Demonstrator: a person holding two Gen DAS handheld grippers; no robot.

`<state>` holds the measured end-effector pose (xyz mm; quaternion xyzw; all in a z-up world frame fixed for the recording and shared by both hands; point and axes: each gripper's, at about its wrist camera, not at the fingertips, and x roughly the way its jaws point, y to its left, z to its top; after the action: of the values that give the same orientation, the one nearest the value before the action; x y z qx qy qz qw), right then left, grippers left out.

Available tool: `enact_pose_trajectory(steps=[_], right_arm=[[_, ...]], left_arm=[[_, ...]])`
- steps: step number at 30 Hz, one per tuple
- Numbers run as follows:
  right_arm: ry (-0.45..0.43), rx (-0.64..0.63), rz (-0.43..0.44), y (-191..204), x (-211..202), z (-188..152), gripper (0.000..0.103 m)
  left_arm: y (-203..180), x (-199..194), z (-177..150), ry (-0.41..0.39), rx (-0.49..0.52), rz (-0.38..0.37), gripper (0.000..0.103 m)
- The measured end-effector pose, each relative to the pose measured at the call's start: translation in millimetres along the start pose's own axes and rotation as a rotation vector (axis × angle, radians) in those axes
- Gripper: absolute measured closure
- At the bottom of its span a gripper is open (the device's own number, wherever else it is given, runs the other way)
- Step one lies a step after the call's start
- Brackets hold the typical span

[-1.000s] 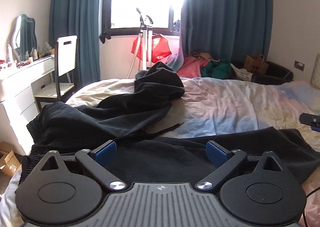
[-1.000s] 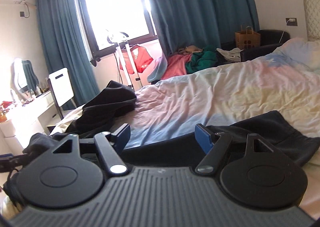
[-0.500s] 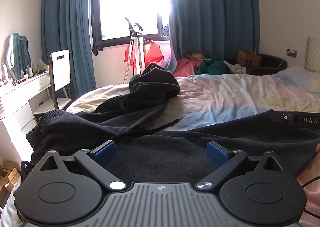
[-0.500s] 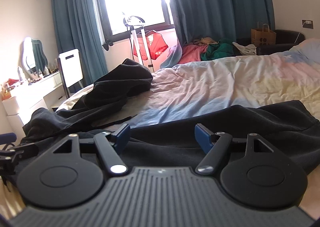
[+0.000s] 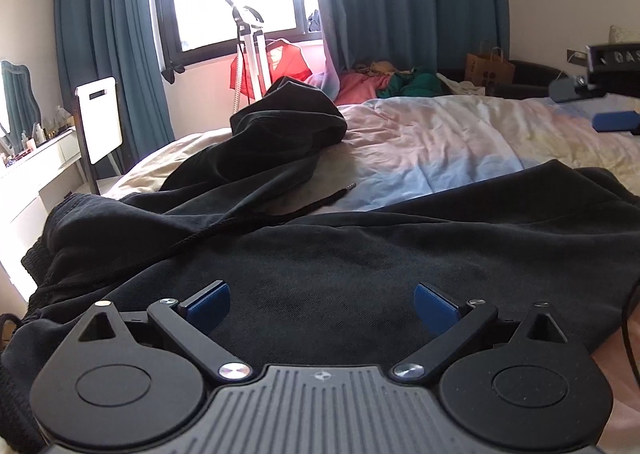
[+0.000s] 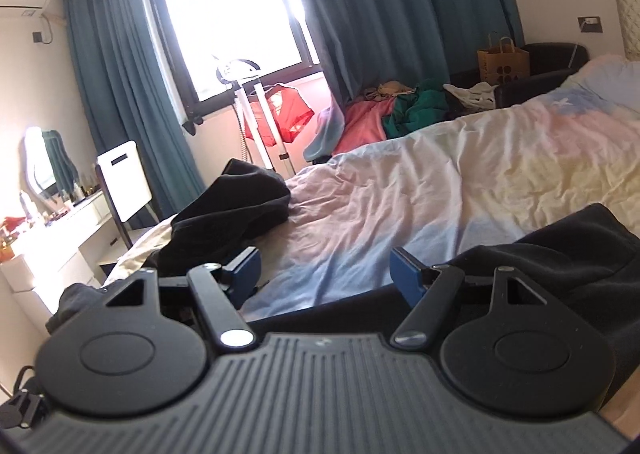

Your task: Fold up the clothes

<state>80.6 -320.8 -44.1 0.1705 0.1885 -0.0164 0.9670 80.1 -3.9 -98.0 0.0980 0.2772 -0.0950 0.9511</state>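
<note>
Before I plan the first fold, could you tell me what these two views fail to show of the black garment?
- Black hoodie, left wrist view: near hem hidden behind the left claw; left cuff runs past the frame edge.
- Right wrist view: the right claw covers the middle; the far sleeve end is cut off at right.
- Hood: bunched, so its inside is unseen.

The left matte-black two-finger gripper with blue rubber pads (image 5: 322, 306) has round pivot discs, silver screws, triangular cut-outs and a ribbed grey housing. The right matte-black gripper (image 6: 325, 272) looks identical, blue-padded and silver-screwed.
</note>
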Motion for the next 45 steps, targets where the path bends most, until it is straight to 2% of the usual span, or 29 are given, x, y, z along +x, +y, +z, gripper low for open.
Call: enact_pose_trajectory(steps=[3, 6, 10, 13, 16, 18, 23, 25, 26, 27, 28, 30, 33, 39, 45], right_arm=[[0.057, 0.016, -0.069, -20.1, 9.5, -12.6, 0.030], [0.095, 0.072, -0.095, -38.8, 19.5, -17.0, 0.030], [0.074, 0.095, -0.116, -53.7, 32.9, -18.0, 0.030], [0.058, 0.075, -0.151, -60.9, 47.9, -22.4, 0.030], [0.057, 0.077, -0.180, -69.9, 71.9, -28.9, 0.030], [0.054, 0.079, -0.181, -73.8, 86.8, -33.5, 0.030], [0.062, 0.109, -0.199, -85.3, 117.8, -47.5, 0.029], [0.073, 0.123, -0.197, -90.1, 126.1, -51.5, 0.029], [0.077, 0.127, -0.196, -91.7, 129.3, -53.0, 0.028], [0.081, 0.131, -0.196, -93.3, 132.4, -54.5, 0.028], [0.082, 0.128, -0.197, -93.3, 134.9, -55.5, 0.028], [0.078, 0.119, -0.204, -91.3, 136.4, -56.4, 0.028], [0.078, 0.112, -0.208, -89.7, 136.8, -56.3, 0.028], [0.074, 0.110, -0.213, -87.1, 129.8, -53.9, 0.030], [0.023, 0.117, -0.210, -83.0, 102.0, -41.9, 0.029]], left_arm=[[-6.8, 37.9, 21.8, 0.010, 0.014, 0.002, 0.004], [-22.6, 96.0, 60.4, -0.012, 0.055, 0.032, 0.004], [-51.7, 197.9, 125.0, -0.047, 0.169, 0.121, 0.004], [-62.9, 269.6, 168.8, -0.039, 0.160, 0.111, 0.004], [-73.8, 329.0, 199.5, -0.060, 0.161, 0.161, 0.004], [-79.5, 363.9, 211.9, -0.060, 0.180, 0.184, 0.004], [-88.3, 438.6, 224.8, -0.003, 0.290, 0.324, 0.012], [-83.9, 457.9, 224.7, 0.032, 0.295, 0.347, 0.034], [-81.3, 465.5, 225.4, 0.067, 0.297, 0.345, 0.070], [-78.4, 469.9, 226.8, 0.095, 0.288, 0.331, 0.080], [-76.6, 468.8, 229.4, 0.099, 0.268, 0.315, 0.084], [-77.3, 457.6, 236.5, 0.086, 0.258, 0.289, 0.099], [-83.7, 416.2, 254.8, 0.015, 0.240, 0.202, 0.100], [-100.8, 301.1, 316.9, -0.128, 0.206, -0.073, 0.100], [-70.0, 229.7, 343.2, -0.235, -0.045, -0.206, 0.098]])
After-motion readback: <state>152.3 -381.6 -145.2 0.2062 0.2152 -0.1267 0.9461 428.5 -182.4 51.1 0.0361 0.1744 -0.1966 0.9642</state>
